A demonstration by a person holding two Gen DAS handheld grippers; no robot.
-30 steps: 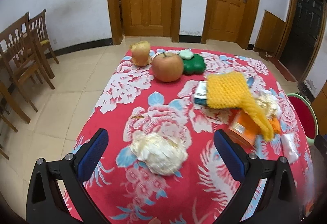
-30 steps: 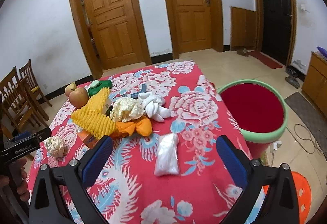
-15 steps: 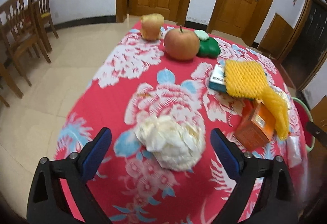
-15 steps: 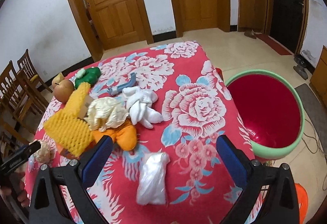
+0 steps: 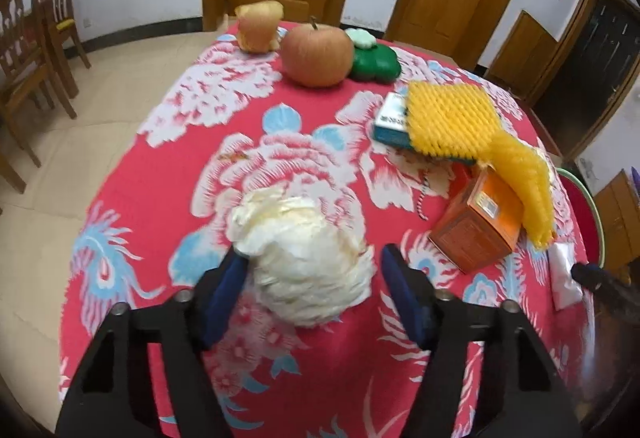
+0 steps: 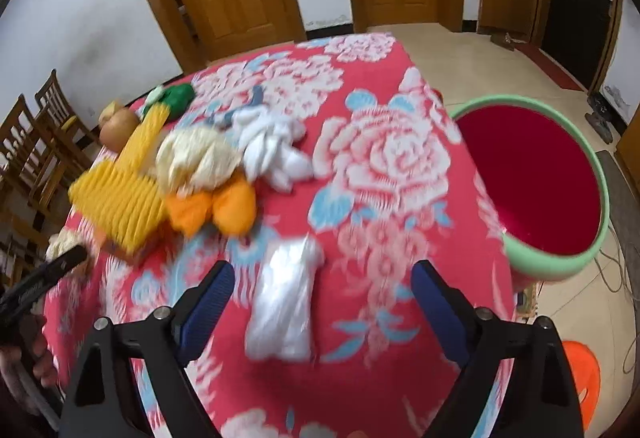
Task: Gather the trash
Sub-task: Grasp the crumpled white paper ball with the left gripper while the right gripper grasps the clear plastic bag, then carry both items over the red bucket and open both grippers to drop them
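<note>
The left gripper (image 5: 310, 270) is seen spread around a crumpled paper ball (image 5: 304, 258) on the red flowered tablecloth (image 5: 168, 174); the left pad touches it, the right does not. The right gripper (image 6: 322, 288) is held wide over a clear plastic bag (image 6: 286, 302). A red bin (image 6: 536, 178) stands beside the table.

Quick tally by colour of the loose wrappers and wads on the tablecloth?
White or cream: 4 - paper wad, second wad, tissue, plastic bag
Yellow: 1 - foam net
Orange: 1 - wrapper
Total: 6
</note>
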